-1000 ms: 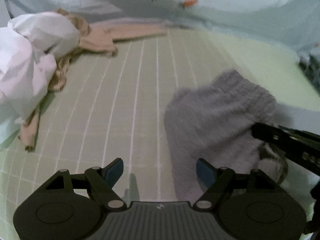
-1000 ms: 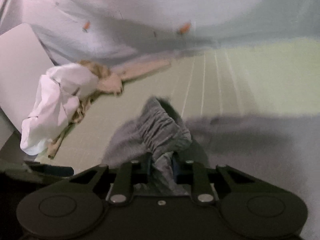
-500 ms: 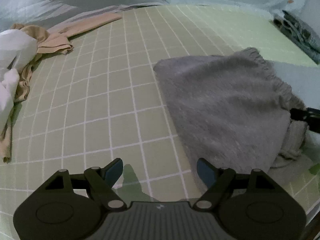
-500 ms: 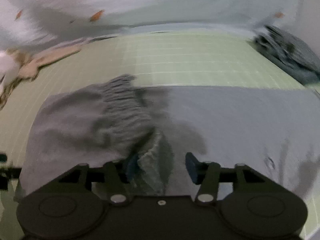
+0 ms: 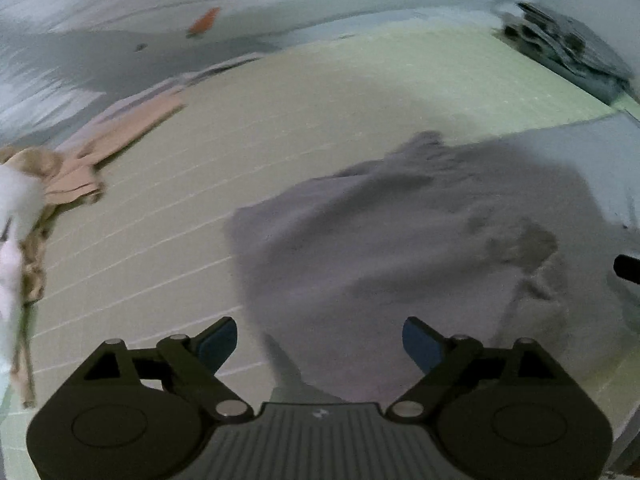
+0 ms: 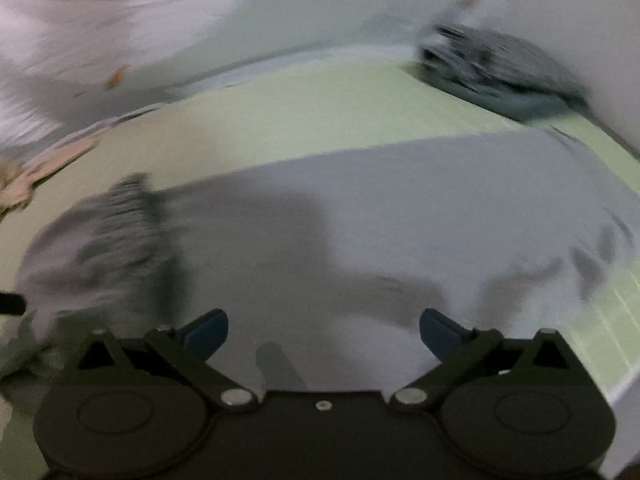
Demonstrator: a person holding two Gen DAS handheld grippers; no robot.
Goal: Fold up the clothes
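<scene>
Grey shorts (image 5: pixel 400 248) lie spread on the green checked sheet (image 5: pixel 200 208), their gathered waistband toward the far side. My left gripper (image 5: pixel 320 344) hangs open just above their near edge, nothing between its fingers. In the right wrist view the same grey shorts (image 6: pixel 104 240) sit at the left, blurred, lying on a flat pale blue garment (image 6: pixel 420 216). Open and empty, my right gripper (image 6: pixel 323 330) hovers over that pale blue cloth. The tip of the right gripper shows at the left wrist view's right edge.
A white garment (image 5: pixel 16 216) and a tan one (image 5: pixel 80 168) are heaped at the left of the bed. A folded dark grey pile (image 6: pixel 500 76) rests at the far right by the wall. A pale carrot-print sheet (image 5: pixel 160 20) rises behind.
My right gripper has let go of the grey shorts' waistband, opened wide and swung right over the pale blue garment. The shorts now lie flat. My left gripper moved over their near edge.
</scene>
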